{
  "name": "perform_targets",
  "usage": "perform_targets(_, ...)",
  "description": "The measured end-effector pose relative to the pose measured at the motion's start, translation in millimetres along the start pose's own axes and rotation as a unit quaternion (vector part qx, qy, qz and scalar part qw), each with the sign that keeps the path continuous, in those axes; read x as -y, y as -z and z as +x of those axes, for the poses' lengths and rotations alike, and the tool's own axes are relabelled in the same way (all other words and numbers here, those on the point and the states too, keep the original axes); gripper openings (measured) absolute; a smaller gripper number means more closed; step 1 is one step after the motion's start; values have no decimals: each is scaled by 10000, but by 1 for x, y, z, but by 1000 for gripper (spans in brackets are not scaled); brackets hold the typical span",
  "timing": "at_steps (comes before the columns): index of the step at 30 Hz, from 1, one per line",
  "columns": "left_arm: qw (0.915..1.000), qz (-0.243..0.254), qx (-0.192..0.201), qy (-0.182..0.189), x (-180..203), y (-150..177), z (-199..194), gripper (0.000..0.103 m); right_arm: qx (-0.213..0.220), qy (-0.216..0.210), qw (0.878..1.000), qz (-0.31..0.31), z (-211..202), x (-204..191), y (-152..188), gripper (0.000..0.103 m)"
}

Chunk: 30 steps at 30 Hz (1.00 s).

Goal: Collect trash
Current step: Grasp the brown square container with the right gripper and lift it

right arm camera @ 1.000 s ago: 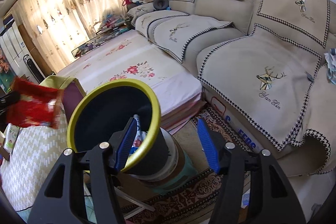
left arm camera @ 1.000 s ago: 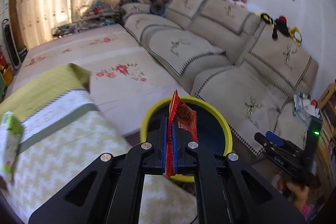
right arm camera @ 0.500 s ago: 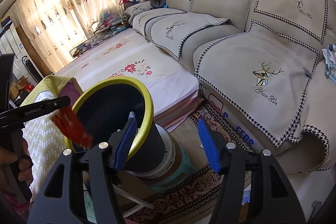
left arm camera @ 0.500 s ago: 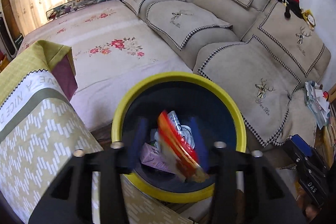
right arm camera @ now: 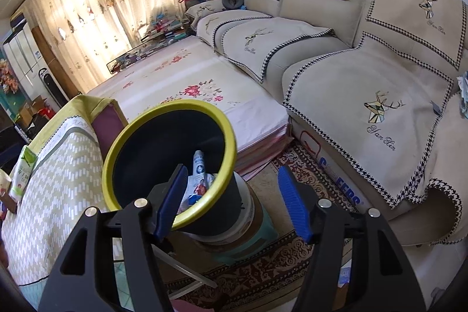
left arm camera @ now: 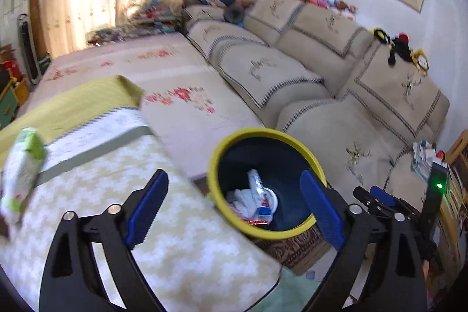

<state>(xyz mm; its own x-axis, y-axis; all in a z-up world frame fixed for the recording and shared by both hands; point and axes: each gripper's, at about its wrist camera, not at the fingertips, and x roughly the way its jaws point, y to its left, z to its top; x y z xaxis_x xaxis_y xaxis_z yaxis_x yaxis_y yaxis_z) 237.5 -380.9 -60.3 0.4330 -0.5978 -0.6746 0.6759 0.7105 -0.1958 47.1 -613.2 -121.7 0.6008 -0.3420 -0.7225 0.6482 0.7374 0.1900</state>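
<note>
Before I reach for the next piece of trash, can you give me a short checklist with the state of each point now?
1. Left claw empty: ok, its jaws have just been opening and nothing is between them.
2. Red wrapper inside the yellow-rimmed bin: ok, it lies at the bottom beside white paper trash.
3. Right claw empty: ok, jaws apart, nothing held.
4. Bin upright and steady: ok, it stands on a white bucket.
5. Next trash in view: ok, a green-and-white packet lies on the tablecloth.
6. Packet is really trash: cannot tell.
</note>
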Motion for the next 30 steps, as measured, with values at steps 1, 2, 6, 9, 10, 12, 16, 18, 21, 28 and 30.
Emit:
perform_targets(1,9999,-43,87,-66,-7,4,-12,94,0,-6,10000,-24,0,-2,0,62)
perform_targets(2,9997,-103,188,-154,-16,10,-28,97,-3,-18,10000,-61,-1,-7,0,62)
perform_targets(6,9967,-307,510,-547,-51,36,-82,98,-32,-82,9997,-220,0,-25,1,63)
perform_targets(9,9907,-605,758,-951,-85,61,-123,98,-50,-192,9990,-401,0,-44,1,64)
perform_targets(10,9879,-749,822,-1085,-99,70,-136,98,-55,-233,9986,-471,0,-52,2,64)
perform_targets(12,9819,-1012,903,-1319,-122,87,-158,98,-73,-348,9971,-669,0,-74,4,65)
perform_targets(16,9696,-1461,933,-1725,-162,122,-192,98,-136,-625,9923,-1061,0,-123,11,67)
perform_targets(18,9633,-1642,923,-1912,-181,139,-208,98,-175,-830,9878,-1303,-1,-153,16,67)
perform_targets(21,9586,-1841,868,-1994,-201,159,-218,98,-292,-1229,9791,-1591,-1,-202,25,67)
perform_targets(28,9512,-2203,811,-2001,-236,188,-231,98,-494,-2018,9459,-2493,-10,-324,57,67)
perform_targets(30,9481,-2242,867,-2083,-238,191,-236,98,-491,-2185,9355,-2733,-15,-354,65,67)
